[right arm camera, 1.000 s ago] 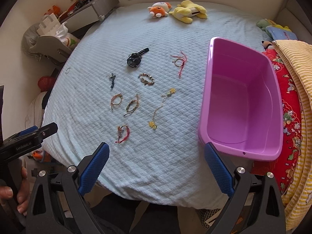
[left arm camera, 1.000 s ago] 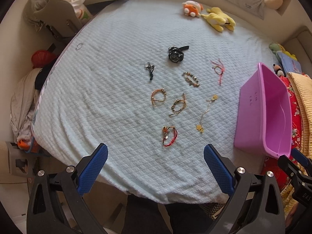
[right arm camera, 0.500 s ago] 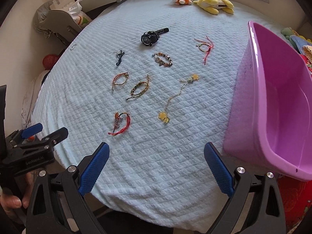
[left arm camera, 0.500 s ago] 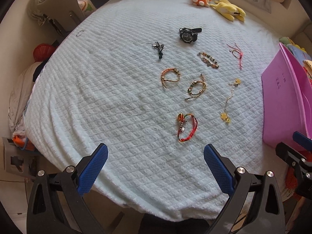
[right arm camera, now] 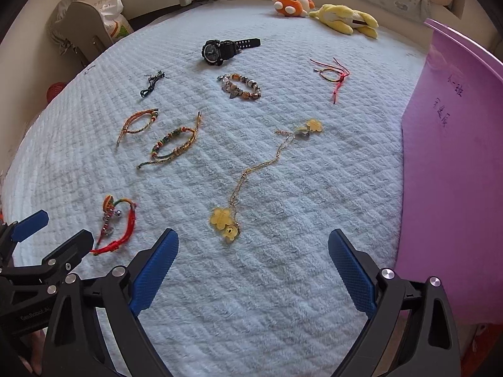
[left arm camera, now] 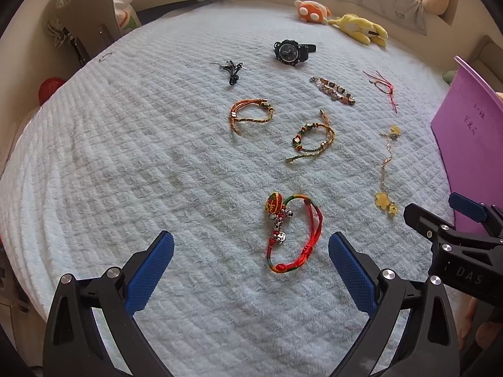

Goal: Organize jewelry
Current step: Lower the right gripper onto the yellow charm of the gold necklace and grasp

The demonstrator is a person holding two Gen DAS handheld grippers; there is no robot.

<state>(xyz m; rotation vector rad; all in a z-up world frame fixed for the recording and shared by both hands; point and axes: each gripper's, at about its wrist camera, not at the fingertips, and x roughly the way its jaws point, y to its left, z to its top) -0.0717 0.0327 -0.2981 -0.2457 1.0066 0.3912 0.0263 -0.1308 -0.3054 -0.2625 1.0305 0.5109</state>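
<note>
Eight jewelry pieces lay on the bed: one watch, six bracelets, one flower-charm chain; red bracelet sat between left gripper jaws, chain just ahead of right gripper, both spread, holding nothing.

Right gripper: jaws wide apart, nothing between
Gold chain with yellow flower charms: just ahead, on the blue blanket
Purple bin: right edge
Left gripper: beside red cord bracelet

Left gripper and right gripper hover, jaws spread wide.
</note>
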